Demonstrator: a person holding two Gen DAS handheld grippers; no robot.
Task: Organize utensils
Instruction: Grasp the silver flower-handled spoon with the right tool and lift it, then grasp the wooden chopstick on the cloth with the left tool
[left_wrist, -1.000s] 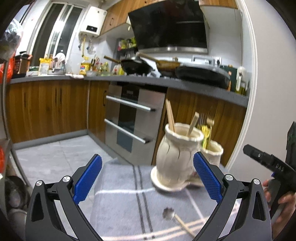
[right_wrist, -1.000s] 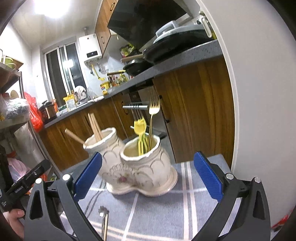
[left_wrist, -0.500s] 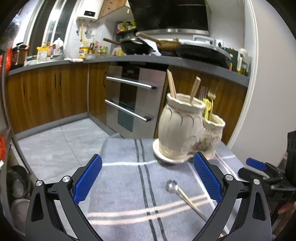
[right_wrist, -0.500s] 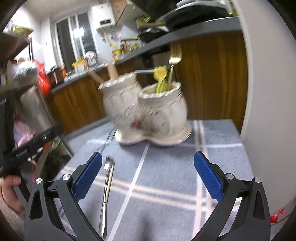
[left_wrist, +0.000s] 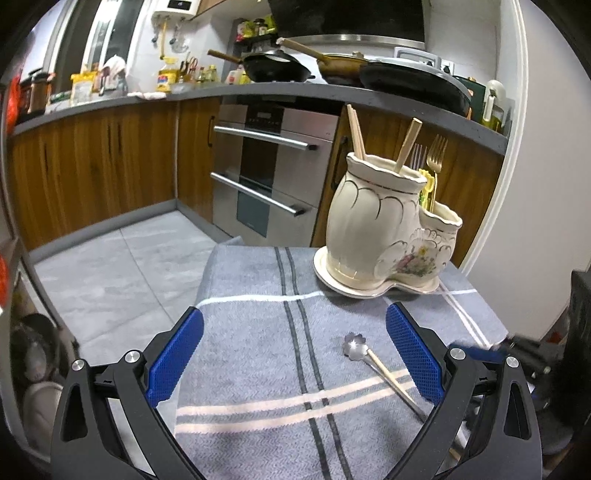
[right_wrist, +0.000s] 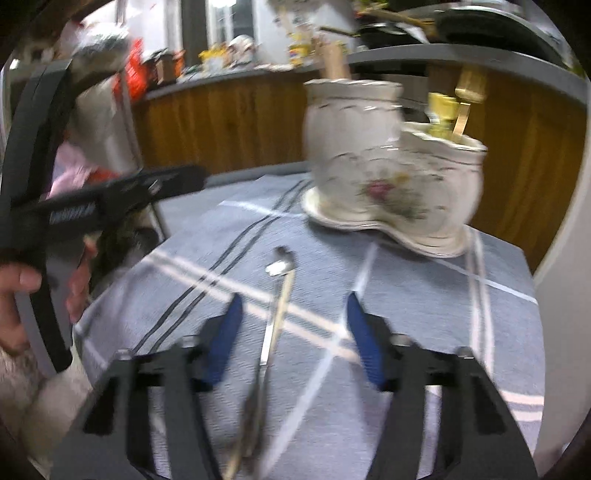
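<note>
On grey striped cloth (left_wrist: 258, 354), a flower-headed spoon (left_wrist: 354, 345) lies flat, head toward 11 o'clock, handle running to 5 o'clock in the left wrist view. Left gripper (left_wrist: 293, 354) hangs over the cloth, blue pads spread wide, holding nothing; spoon head sits between the pads, nearer the right one, and the handle passes under the right finger (left_wrist: 413, 354). Ceramic double-pot holder (left_wrist: 373, 229) stands upright at 1 o'clock on the cloth, well apart from the spoon. Taller pot holds chopsticks (left_wrist: 356, 131); shorter pot holds a gold fork (left_wrist: 436, 151), silver fork tines behind, and something yellow.

Right wrist view is motion-blurred. Right gripper (right_wrist: 293, 325) is low over the cloth, pads apart but narrower than the left pair, straddling the spoon handle (right_wrist: 275, 325); can't tell whether either pad touches it. Spoon head (right_wrist: 280, 264) points to 12 o'clock, past the fingertips. Holder (right_wrist: 391, 177) at 1 o'clock. Left-hand tool body and the person's hand (right_wrist: 22, 295) show at 9 o'clock. Kitchen counter with pans (left_wrist: 273, 70) and an oven (left_wrist: 266, 177) lie behind.
</note>
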